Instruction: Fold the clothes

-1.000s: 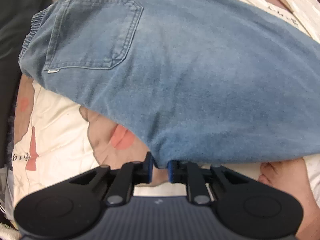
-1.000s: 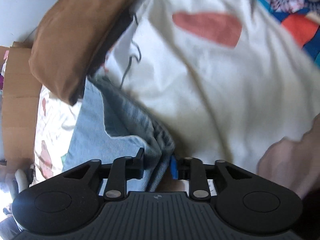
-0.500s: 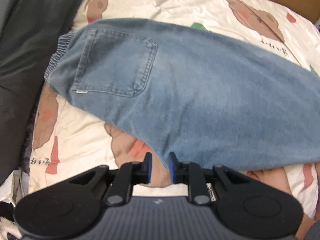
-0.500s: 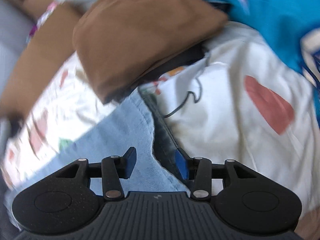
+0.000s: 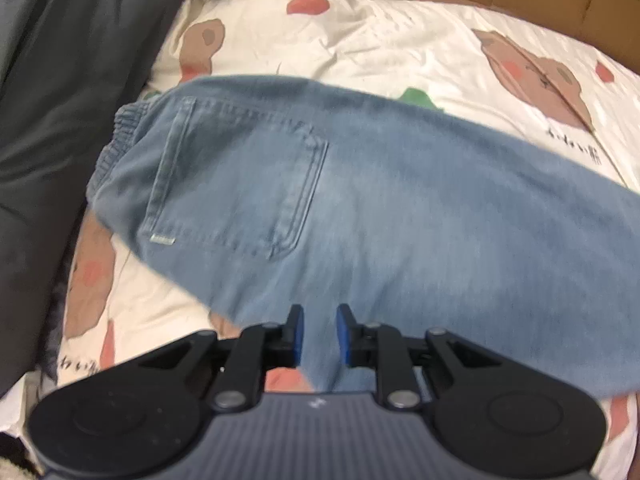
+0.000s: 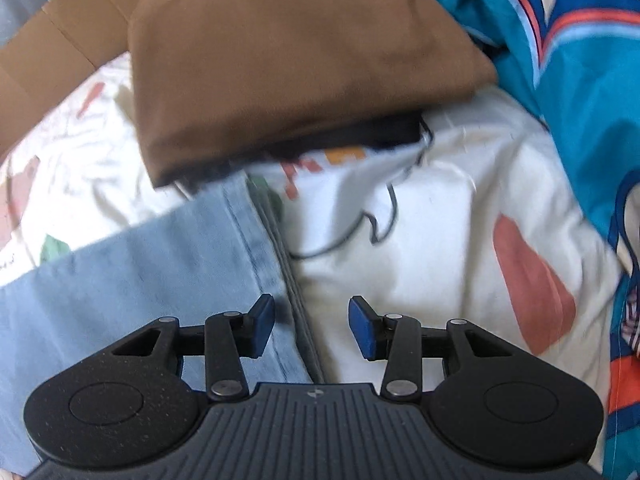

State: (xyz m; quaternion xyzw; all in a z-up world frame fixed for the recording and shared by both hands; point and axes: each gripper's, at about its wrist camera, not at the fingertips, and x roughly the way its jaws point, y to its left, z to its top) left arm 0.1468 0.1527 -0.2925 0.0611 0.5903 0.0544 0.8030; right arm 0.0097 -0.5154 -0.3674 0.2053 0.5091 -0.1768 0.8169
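Jeans (image 5: pixel 400 208), one pair, lie flat beneath two parted claws (image 5: pixel 319 334) (image 6: pixel 311 326).

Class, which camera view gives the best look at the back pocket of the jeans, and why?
The left wrist view. There the back pocket lies face up on the jeans, its stitched outline and small tab visible, though slightly blurred. The right wrist view shows only the pale hem end of the jeans beside a folded brown garment; no pocket.

The light blue denim jeans (image 5: pixel 400 208) lie flat, folded lengthwise, back pocket up, elastic waistband at the left; in the right wrist view their stitched hem end (image 6: pixel 256 248) lies flat too.
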